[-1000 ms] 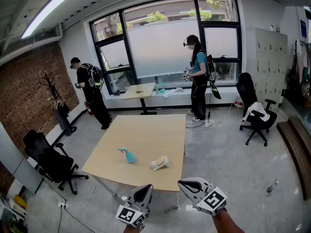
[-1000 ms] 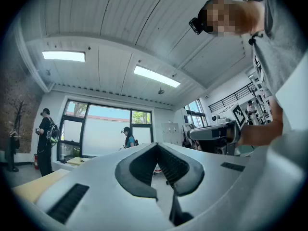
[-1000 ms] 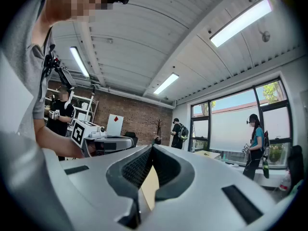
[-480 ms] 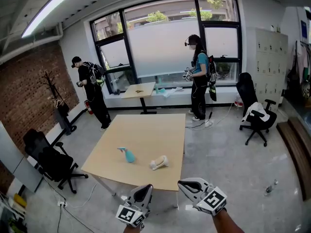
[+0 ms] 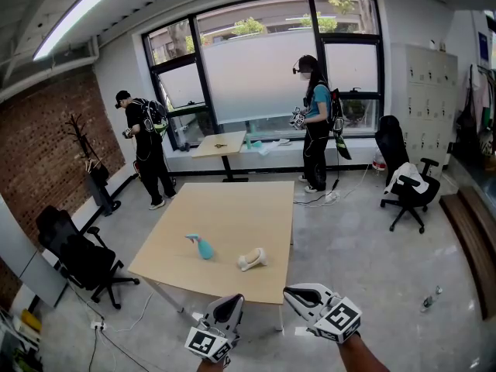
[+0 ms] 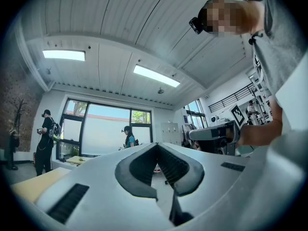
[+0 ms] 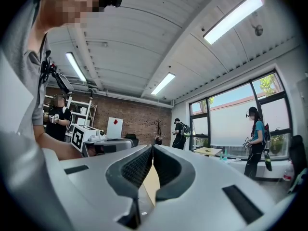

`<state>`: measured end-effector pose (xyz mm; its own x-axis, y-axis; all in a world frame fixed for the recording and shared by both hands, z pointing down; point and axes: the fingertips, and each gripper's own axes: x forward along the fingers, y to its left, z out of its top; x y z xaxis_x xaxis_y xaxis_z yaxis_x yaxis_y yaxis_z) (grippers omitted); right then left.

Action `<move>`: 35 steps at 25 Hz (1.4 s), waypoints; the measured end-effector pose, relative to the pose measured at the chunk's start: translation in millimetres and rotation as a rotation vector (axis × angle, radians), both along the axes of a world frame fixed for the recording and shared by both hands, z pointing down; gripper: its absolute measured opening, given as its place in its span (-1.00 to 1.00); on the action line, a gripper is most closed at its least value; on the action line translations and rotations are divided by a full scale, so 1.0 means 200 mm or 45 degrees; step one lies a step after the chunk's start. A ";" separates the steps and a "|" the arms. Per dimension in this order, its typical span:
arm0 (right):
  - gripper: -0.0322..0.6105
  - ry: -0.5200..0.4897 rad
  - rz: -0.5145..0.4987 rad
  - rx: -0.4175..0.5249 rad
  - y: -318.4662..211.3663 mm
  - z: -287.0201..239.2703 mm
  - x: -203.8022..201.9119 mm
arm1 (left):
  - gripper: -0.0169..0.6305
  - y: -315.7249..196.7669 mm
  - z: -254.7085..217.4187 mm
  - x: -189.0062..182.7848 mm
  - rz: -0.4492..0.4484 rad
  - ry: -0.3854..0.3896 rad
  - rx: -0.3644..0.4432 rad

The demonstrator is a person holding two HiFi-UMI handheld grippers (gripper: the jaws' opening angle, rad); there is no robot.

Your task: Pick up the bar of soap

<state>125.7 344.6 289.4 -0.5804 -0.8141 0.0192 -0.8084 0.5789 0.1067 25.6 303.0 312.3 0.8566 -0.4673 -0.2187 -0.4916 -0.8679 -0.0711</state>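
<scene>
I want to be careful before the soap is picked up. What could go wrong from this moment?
1. Both the left gripper and the right gripper have shut, empty jaws; unless opened first, they could push the target away.
2. The cream object lies near the light-blue object on the table; both look too small to identify as soap, so the wrong one might be taken.
</scene>
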 end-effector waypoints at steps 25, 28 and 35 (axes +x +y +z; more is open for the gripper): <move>-0.88 0.011 0.004 -0.018 -0.10 0.04 0.03 | -0.93 -0.09 0.02 0.02 -0.008 -0.011 -0.014; -0.88 0.011 0.002 -0.011 -0.11 0.06 0.05 | -0.93 -0.10 0.03 0.05 -0.007 -0.013 -0.016; -0.88 0.005 0.021 -0.003 -0.07 0.06 0.14 | -0.93 -0.07 0.05 0.14 0.014 -0.025 0.006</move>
<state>154.4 329.7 301.0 -0.5666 -0.8236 0.0233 -0.8176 0.5655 0.1082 52.6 288.4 321.8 0.8657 -0.4569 -0.2043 -0.4807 -0.8728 -0.0846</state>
